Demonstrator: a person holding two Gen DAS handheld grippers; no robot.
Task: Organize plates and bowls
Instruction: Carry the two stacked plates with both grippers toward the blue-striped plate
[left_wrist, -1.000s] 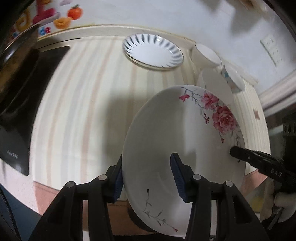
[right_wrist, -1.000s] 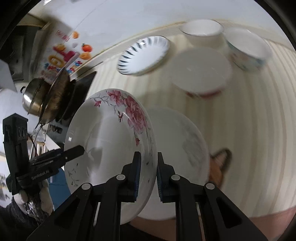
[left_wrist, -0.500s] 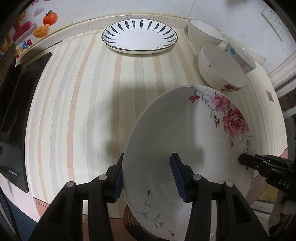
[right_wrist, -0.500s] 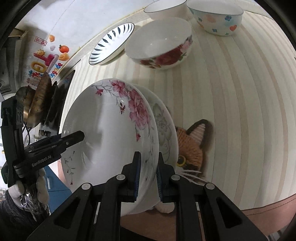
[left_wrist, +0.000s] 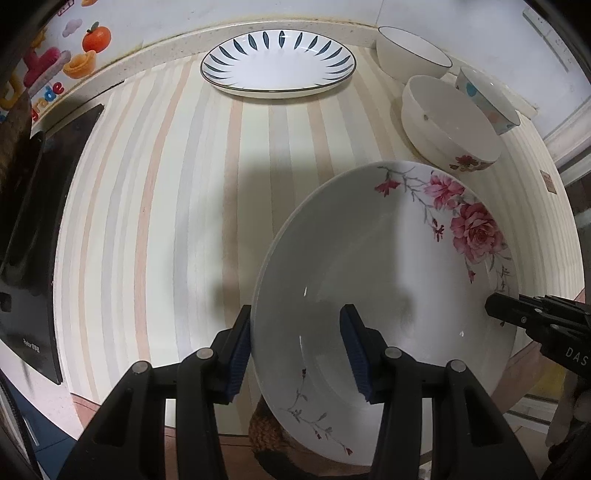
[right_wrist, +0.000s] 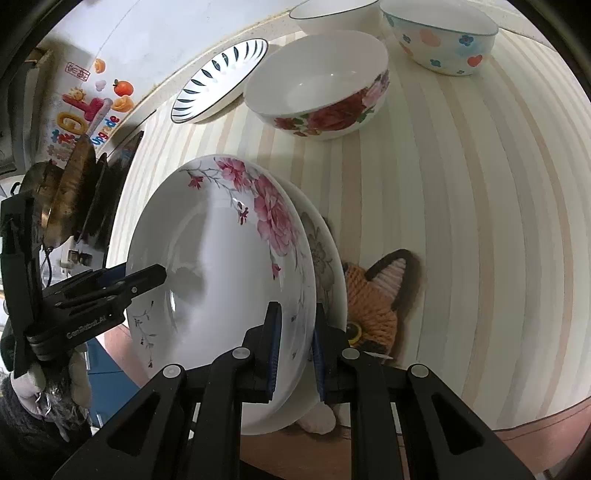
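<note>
Holding a rose plate (right_wrist: 221, 280) by opposite rims, the right gripper (right_wrist: 293, 347) pinches its near edge and the left gripper (left_wrist: 297, 349) straddles the far one; tilted, it hangs directly over a second plate (right_wrist: 325, 258) on the bench (right_wrist: 461, 221).

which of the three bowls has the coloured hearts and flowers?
The far-right bowl, pastel hearts and blue flowers. The rose bowl has red roses; the plain bowl is white.

Left gripper (left_wrist: 297, 349), right gripper (right_wrist: 294, 349): black arms, blue ribbed pads, silver rivets, white lettering; pale glove (right_wrist: 26, 384).
</note>
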